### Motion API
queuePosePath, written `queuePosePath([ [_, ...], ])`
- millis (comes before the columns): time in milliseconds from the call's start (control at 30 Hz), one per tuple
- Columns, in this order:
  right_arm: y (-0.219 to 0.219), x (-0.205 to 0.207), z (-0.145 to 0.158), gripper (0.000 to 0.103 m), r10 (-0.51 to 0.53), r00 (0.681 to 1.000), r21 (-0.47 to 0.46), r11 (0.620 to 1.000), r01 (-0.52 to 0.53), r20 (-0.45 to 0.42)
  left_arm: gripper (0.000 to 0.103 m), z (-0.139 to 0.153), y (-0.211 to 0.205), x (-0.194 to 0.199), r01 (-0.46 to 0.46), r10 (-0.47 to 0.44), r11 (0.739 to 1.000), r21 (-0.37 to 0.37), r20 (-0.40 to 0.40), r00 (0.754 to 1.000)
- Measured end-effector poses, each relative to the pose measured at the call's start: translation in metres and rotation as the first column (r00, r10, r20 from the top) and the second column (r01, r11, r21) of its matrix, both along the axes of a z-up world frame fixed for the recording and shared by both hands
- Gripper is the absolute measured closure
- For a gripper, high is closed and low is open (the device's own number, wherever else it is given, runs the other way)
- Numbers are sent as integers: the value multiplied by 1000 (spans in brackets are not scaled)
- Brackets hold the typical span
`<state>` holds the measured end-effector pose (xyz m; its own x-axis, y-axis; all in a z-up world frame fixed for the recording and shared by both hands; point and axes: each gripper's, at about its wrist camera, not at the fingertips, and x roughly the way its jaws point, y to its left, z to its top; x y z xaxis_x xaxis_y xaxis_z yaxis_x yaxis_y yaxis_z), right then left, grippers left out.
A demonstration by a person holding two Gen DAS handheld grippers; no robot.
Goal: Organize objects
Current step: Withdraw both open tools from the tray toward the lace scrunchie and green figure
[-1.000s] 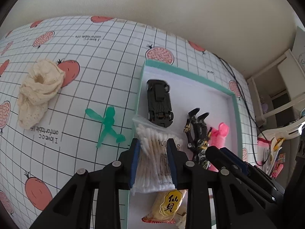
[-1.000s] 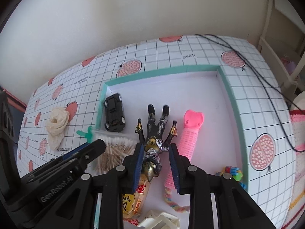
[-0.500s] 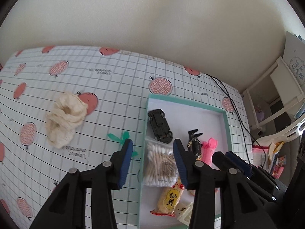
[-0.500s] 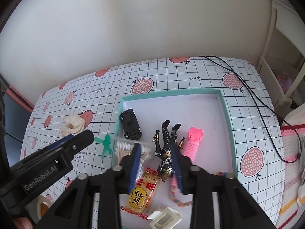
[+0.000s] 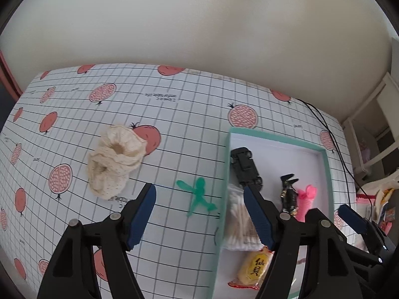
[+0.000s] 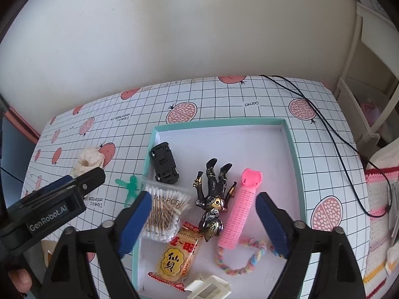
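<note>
Both tongs had just sprung wide and empty: left tongs (image 5: pixel 199 214) off the cotton swabs (image 6: pixel 163 214), right tongs (image 6: pixel 203 220) off the figure (image 6: pixel 213 199), both left in the tray (image 6: pixel 295 159)

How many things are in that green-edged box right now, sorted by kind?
Toys: 2, toy car, action figure
Hair things: 2, pink roller, braided tie
Cotton swab pack: 1
Snack packet: 1
White clip: 1
Total: 7
</note>
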<state>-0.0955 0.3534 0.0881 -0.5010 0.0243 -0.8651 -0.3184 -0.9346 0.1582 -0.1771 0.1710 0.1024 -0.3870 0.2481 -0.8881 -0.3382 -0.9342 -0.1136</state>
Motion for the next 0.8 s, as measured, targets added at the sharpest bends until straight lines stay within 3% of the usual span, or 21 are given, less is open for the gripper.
queuePosePath([
  [200,0,-1,-1,0,3,1000,16,1000,-3,-3,7,-2,-5,-3,-15,15,1000,-4,-23,1000],
  [300,0,-1,-2,0,5,1000,15,1000,-5,-3,3,-1,-6,-2,-20,20,1000,-2,-53,998],
  [800,-1,-1,-4,0,3,1000,12,1000,-3,-7,3,2,-9,-4,-28,28,1000,7,-70,997],
])
